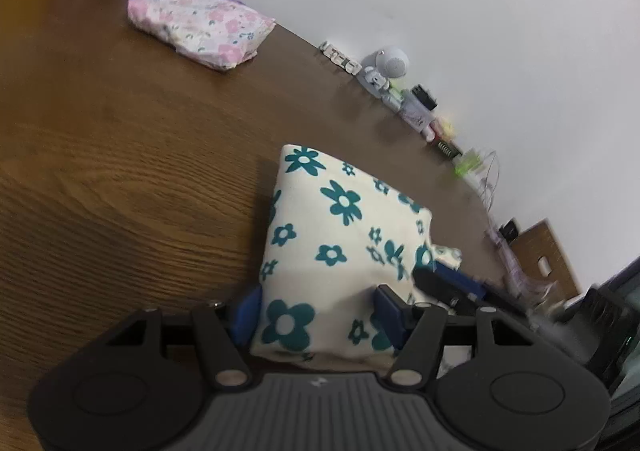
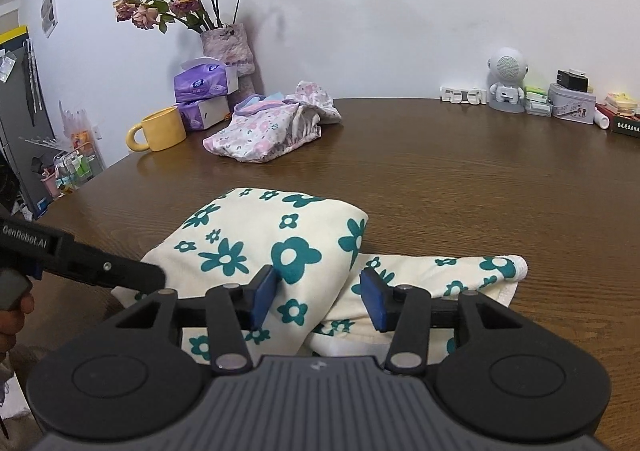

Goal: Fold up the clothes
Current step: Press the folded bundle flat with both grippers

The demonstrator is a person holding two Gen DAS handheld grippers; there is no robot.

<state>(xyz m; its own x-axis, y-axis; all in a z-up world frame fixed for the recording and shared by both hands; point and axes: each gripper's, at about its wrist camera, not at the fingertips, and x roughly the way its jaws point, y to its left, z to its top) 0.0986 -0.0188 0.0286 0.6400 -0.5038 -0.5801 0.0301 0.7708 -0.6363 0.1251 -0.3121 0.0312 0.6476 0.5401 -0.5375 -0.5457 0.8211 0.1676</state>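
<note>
Straddling the cream green-flowered garment (image 1: 336,235), the left gripper (image 1: 316,311) is standing open. Right gripper (image 2: 318,297) is hovering open just above the same folded bundle on the bench (image 2: 440,171), its unfolded flap trailing rightward.

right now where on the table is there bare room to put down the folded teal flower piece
Widest bare patch: the wood between the teal-flowered garment, the pink floral pile and the trinket row led by the white speaker figure. More bare wood lies right of the garment. Crowded: the far left corner with the yellow mug and tissue boxes.
</note>
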